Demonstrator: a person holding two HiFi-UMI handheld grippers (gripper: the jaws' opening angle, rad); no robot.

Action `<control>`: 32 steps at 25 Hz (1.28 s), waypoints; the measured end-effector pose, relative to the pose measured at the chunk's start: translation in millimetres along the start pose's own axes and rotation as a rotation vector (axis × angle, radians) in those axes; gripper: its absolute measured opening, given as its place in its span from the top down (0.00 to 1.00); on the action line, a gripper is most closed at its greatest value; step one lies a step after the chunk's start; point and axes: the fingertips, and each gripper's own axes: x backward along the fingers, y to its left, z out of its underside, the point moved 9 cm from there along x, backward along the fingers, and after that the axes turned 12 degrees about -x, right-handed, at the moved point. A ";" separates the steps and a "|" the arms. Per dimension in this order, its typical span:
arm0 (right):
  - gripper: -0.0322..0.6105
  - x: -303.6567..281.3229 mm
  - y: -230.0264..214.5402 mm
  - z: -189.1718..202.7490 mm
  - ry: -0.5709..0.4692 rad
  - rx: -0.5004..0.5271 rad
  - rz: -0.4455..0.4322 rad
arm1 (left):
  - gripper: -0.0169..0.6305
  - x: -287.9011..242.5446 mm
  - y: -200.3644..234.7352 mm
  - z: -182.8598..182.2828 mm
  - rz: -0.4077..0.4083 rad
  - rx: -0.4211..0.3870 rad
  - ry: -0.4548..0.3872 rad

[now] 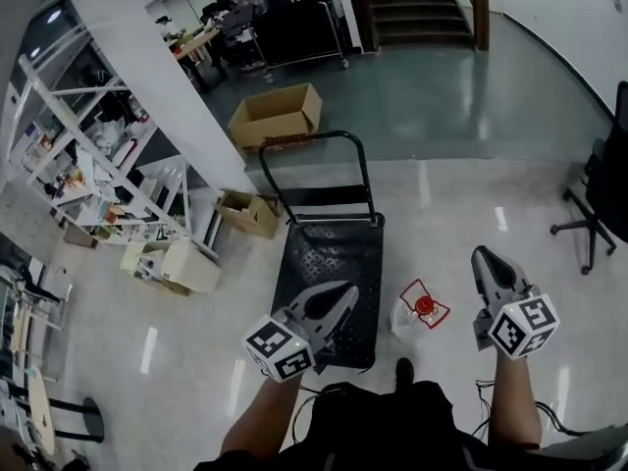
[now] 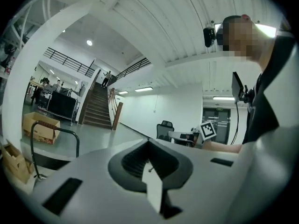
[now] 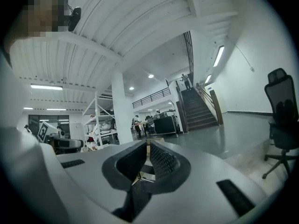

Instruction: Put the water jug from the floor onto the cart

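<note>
Both grippers empty above the floor, jug not yet lifted.

The left gripper (image 1: 345,290) and the right gripper (image 1: 482,254) each have their jaws pressed together with nothing between them, as both gripper views confirm. Between the two, the water jug (image 1: 420,312) with its red cap sits on the pale floor just beside the right edge of the black cart (image 1: 329,258). Beyond the cart's handle lies an open cardboard box (image 1: 277,114), an office chair (image 1: 601,192) stands at the right, and stairs (image 1: 417,6) rise at the far end.
</note>
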 end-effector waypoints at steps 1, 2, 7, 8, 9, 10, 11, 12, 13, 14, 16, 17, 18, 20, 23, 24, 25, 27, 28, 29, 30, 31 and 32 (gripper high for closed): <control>0.95 -5.8 -8.1 1.0 0.005 -0.015 0.007 | 0.97 -7.6 4.2 2.9 0.005 -0.001 0.014; 0.95 -11.0 -14.0 2.6 0.013 -0.029 0.014 | 0.97 -13.6 8.0 5.3 0.011 0.001 0.028; 0.91 -38.2 -47.4 31.6 0.078 -0.087 0.077 | 0.97 -36.5 29.9 33.1 0.036 0.015 0.089; 0.89 -44.1 -56.9 42.5 0.098 -0.114 0.095 | 0.97 -41.6 35.5 42.9 0.038 0.030 0.110; 0.86 -49.3 -66.8 55.6 0.124 -0.142 0.115 | 0.97 -46.5 40.4 54.2 0.040 0.051 0.134; 0.85 -53.8 -77.3 70.7 0.153 -0.169 0.137 | 0.97 -51.4 44.7 67.0 0.044 0.073 0.158; 0.84 -57.9 -88.7 87.2 0.182 -0.193 0.161 | 0.97 -56.6 48.5 81.0 0.051 0.095 0.181; 0.83 -61.2 -100.4 104.6 0.210 -0.216 0.187 | 0.97 -62.0 51.7 95.9 0.062 0.115 0.200; 0.81 -63.8 -111.9 122.0 0.238 -0.237 0.215 | 0.97 -67.3 54.0 111.2 0.076 0.134 0.215; 0.79 -65.5 -122.7 139.3 0.267 -0.256 0.243 | 0.97 -72.3 55.5 126.3 0.091 0.153 0.229; 0.75 -67.0 -141.8 172.5 0.331 -0.283 0.292 | 0.97 -81.5 56.7 155.6 0.109 0.188 0.266; 0.74 -67.4 -150.5 188.3 0.362 -0.292 0.312 | 0.97 -85.8 56.7 170.0 0.111 0.204 0.293; 0.73 -67.8 -159.3 203.4 0.391 -0.303 0.329 | 0.97 -90.3 56.8 184.4 0.111 0.217 0.321; 0.71 -68.3 -177.0 233.4 0.439 -0.335 0.368 | 0.97 -99.2 57.1 215.1 0.114 0.244 0.377; 0.69 -66.9 -201.6 282.8 0.505 -0.401 0.428 | 0.97 -109.3 56.0 267.2 0.119 0.301 0.468; 0.68 -65.9 -209.9 300.6 0.525 -0.432 0.449 | 0.97 -112.4 55.8 285.3 0.116 0.318 0.498; 0.68 -64.2 -218.0 318.9 0.547 -0.467 0.470 | 0.97 -115.4 55.4 303.2 0.113 0.334 0.530; 0.67 -59.2 -231.9 354.0 0.594 -0.533 0.510 | 0.97 -120.1 53.2 335.7 0.105 0.365 0.593; 0.67 -56.1 -237.4 369.7 0.619 -0.560 0.525 | 0.97 -121.5 50.2 350.0 0.106 0.381 0.626; 0.67 -52.7 -241.8 384.3 0.644 -0.584 0.537 | 0.97 -122.0 45.8 363.4 0.114 0.394 0.659; 0.67 -49.5 -245.7 397.9 0.664 -0.607 0.550 | 0.97 -122.1 40.4 375.9 0.131 0.403 0.694; 0.67 -47.3 -249.3 410.5 0.679 -0.630 0.563 | 0.97 -122.0 35.1 387.3 0.154 0.409 0.728; 0.67 -46.2 -252.7 421.9 0.690 -0.654 0.576 | 0.97 -121.6 30.2 397.3 0.177 0.415 0.758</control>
